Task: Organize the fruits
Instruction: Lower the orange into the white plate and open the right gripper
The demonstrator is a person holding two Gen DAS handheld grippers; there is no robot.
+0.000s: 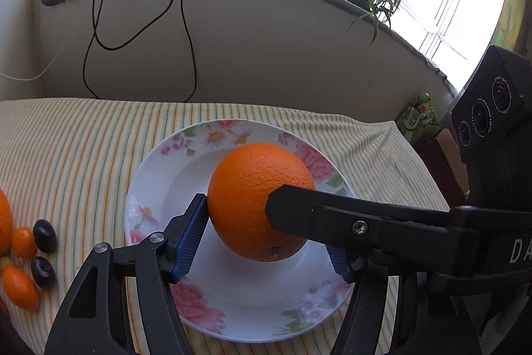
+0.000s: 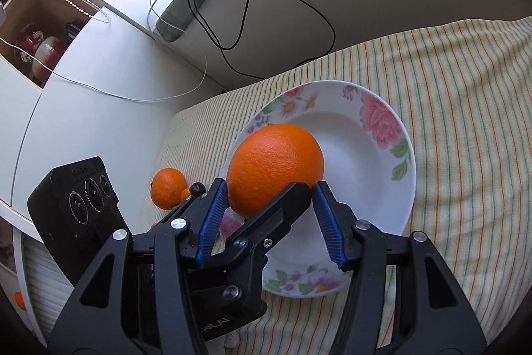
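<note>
Gripping orange, stem end downward; left tongs clamped.

Left gripper: jaws spread wide. The 9 o'clock blue pad has its tip against the orange. The 3 o'clock pad is mostly hidden behind the other tool's finger, so contact there can't be read.

Right gripper: jaws also wide, with both pad tips touching the orange's lower flanks. One of its black fingers crosses the left view from 3 o'clock. The left tool's finger enters the right view from 7 o'clock.
</note>
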